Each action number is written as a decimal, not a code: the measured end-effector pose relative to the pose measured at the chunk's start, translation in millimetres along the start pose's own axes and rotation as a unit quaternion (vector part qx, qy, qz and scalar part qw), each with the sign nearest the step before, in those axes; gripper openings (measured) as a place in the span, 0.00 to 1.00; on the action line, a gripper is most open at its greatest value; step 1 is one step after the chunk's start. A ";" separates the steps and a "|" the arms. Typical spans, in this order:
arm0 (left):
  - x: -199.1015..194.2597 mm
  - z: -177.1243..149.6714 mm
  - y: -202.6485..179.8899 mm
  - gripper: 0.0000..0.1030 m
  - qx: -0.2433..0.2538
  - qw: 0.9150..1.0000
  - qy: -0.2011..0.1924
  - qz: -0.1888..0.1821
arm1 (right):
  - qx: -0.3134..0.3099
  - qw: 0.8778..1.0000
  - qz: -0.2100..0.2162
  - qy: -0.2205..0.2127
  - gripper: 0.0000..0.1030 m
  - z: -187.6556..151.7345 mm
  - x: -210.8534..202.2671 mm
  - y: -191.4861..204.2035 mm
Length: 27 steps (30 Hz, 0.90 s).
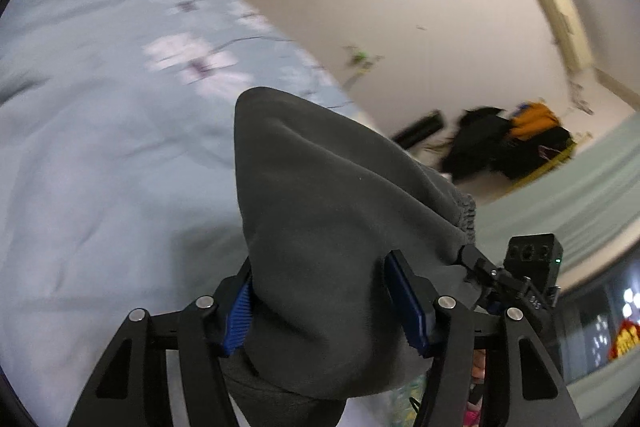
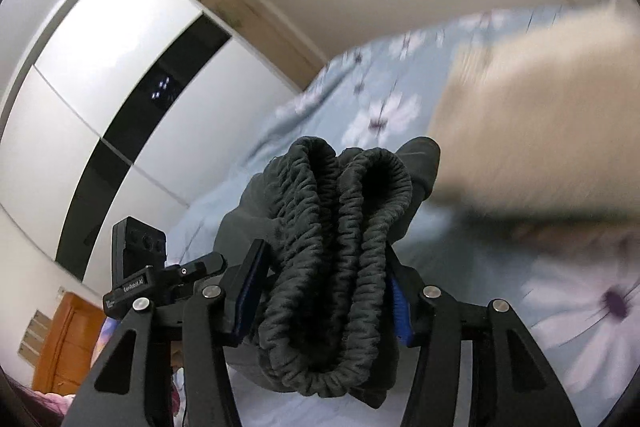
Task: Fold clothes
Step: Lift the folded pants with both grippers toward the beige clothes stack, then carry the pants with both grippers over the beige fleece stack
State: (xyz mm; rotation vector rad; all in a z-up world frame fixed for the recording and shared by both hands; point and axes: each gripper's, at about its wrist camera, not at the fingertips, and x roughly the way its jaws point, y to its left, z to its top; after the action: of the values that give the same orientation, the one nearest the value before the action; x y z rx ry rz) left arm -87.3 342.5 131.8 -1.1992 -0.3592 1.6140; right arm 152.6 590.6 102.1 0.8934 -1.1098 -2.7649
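Note:
A dark grey garment (image 1: 320, 227) with a gathered elastic waistband is held up above the bed by both grippers. My left gripper (image 1: 320, 307) is shut on a thick bunch of its plain cloth, which bulges up between the blue pads (image 1: 240, 319). My right gripper (image 2: 324, 299) is shut on the doubled elastic waistband (image 2: 336, 247), whose ridged folds fill the space between the jaws. The other gripper's camera block (image 1: 532, 259) shows at the right of the left wrist view, and also appears as a black block (image 2: 138, 251) at the left of the right wrist view.
A pale blue bedcover with white flowers (image 1: 100, 147) lies below, also seen as a floral bedcover (image 2: 380, 99). A blurred cream garment (image 2: 540, 115) lies on it at the right. A pile of dark and orange clothes (image 1: 512, 139) sits by the wall. A white and black wardrobe (image 2: 100, 107) stands at the left.

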 end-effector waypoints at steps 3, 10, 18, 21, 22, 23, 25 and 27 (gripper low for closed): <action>39.3 32.3 -38.2 0.62 0.042 0.999 0.009 -0.019 | -0.007 0.999 -0.025 -0.033 0.54 36.9 -34.9 -12.9; 148.9 76.9 -100.7 0.62 0.116 0.992 0.033 -0.040 | -0.006 0.991 -0.093 -0.092 0.54 111.5 -98.5 -65.1; 242.1 79.1 -82.1 0.64 0.108 0.991 0.074 -0.014 | 0.065 0.983 -0.139 -0.099 0.54 122.3 -98.8 -167.4; 238.6 75.1 -79.4 0.65 0.100 0.992 0.074 -0.028 | 0.091 0.983 -0.120 -0.109 0.56 114.2 -97.3 -187.2; 236.2 73.6 -80.0 0.65 0.100 0.992 0.077 -0.030 | 0.094 0.983 -0.115 -0.109 0.58 113.8 -99.6 -188.9; 233.2 74.4 -82.3 0.65 0.102 0.991 0.077 -0.028 | 0.096 0.983 -0.111 -0.109 0.60 113.6 -102.1 -190.5; 226.3 77.0 -87.6 0.65 0.106 0.992 0.072 -0.014 | 0.095 0.984 -0.111 -0.101 0.61 116.5 -107.7 -186.9; 214.6 81.8 -91.6 0.65 0.107 0.993 0.054 0.009 | 0.087 0.983 -0.130 -0.097 0.63 120.4 -114.6 -179.6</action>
State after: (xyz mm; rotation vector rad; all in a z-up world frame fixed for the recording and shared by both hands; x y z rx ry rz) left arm -94.5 589.6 124.2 -1.1223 -0.1024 1.5523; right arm 217.2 826.4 113.7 0.8564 -1.3747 -3.0598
